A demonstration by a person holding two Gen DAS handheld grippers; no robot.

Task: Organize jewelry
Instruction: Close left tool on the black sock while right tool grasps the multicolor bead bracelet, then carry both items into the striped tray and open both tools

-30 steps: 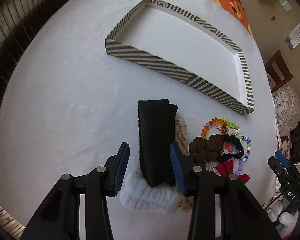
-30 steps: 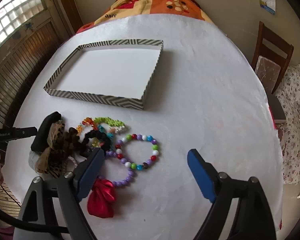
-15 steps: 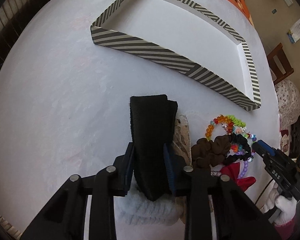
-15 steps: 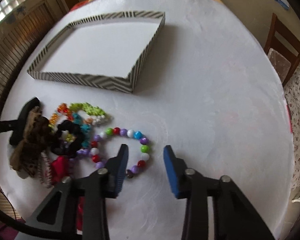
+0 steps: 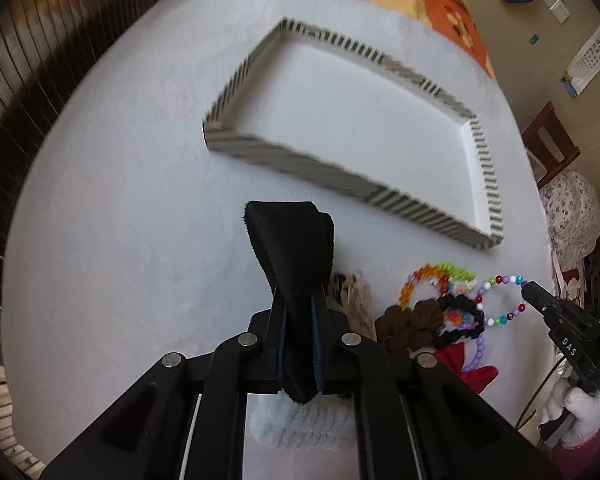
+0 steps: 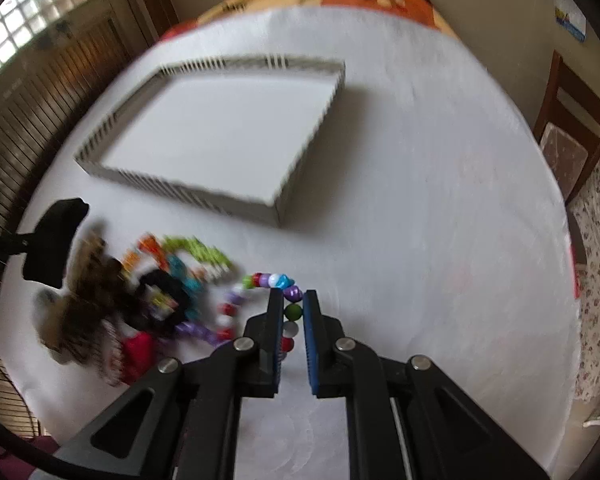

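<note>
Both grippers have closed since before: left gripper clamps the black band, right gripper pinches the bead bracelet. Far striped tray is empty, so all sorting remains.

Soft daylight from a glass-block window at upper left lights both views evenly. The striped tray casts a faint shadow to its right. Motion blur smears the tray's stripes and the pile of beads. Fisheye curvature bends the edges, and dark vignetting fills the corners.
</note>
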